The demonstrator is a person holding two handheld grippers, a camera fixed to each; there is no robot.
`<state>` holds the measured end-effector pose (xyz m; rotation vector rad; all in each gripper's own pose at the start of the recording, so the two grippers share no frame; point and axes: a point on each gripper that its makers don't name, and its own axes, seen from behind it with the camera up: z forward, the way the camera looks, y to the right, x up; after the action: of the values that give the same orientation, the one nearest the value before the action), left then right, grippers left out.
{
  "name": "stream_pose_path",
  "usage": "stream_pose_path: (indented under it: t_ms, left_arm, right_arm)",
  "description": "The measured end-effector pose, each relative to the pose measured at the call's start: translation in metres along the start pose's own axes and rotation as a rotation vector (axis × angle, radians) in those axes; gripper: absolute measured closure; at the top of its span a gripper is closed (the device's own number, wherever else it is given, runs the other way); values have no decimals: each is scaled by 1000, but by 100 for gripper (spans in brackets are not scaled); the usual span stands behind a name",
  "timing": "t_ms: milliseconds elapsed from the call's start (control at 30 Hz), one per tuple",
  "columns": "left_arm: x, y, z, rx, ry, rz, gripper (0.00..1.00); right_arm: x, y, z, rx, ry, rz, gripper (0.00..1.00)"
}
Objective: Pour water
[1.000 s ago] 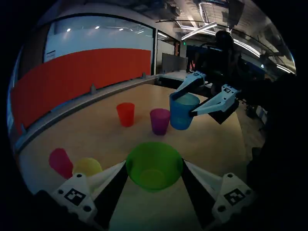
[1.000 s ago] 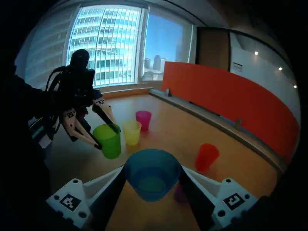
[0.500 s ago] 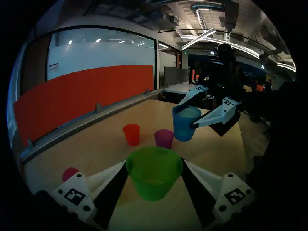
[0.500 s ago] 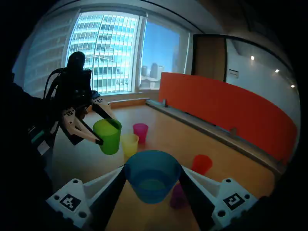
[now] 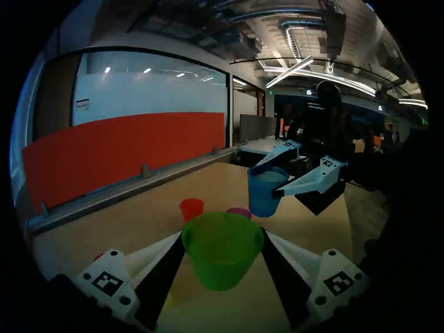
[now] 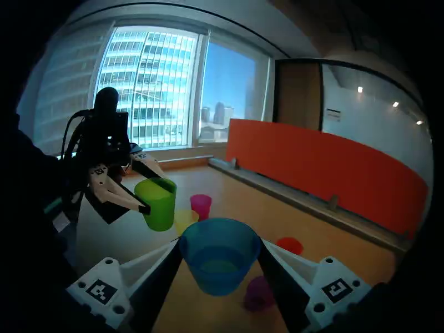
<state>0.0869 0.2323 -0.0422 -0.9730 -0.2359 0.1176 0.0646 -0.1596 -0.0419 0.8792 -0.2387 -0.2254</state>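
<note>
My left gripper [image 5: 222,256] is shut on a green cup [image 5: 222,248], held upright above the wooden table [image 5: 139,216]. In the right gripper view that same green cup [image 6: 155,203] hangs at the left in the left gripper [image 6: 149,194]. My right gripper [image 6: 220,265] is shut on a blue cup [image 6: 220,262] with water in its bottom. In the left gripper view the blue cup [image 5: 265,191] and the right gripper [image 5: 278,178] hover ahead and to the right, apart from the green cup.
On the table stand a red cup [image 5: 191,208], a purple cup [image 6: 257,292], a magenta cup [image 6: 201,206] and a yellow cup [image 6: 185,220]. An orange partition [image 5: 122,147] lines one table edge. Tall windows [image 6: 150,89] rise behind.
Both grippers have risen with their cups. The cups on the table sit lower in both views, partly hidden behind the held cups.
</note>
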Motion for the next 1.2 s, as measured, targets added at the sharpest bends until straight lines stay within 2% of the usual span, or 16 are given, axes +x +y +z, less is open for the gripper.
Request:
stream_pose_path:
  t_ms: [233,700,1200]
  left_arm:
    - [10,-1,-1,0,37,-26,10]
    - [27,1,-7,-7,88,-42,10]
    - [30,-6,-9,30,103,-1,10]
  right_arm:
    - [13,1,1,-12,52,1,7]
    - [38,-1,3,-10,143,28,7]
    - [47,0,1,-18,156,17,7]
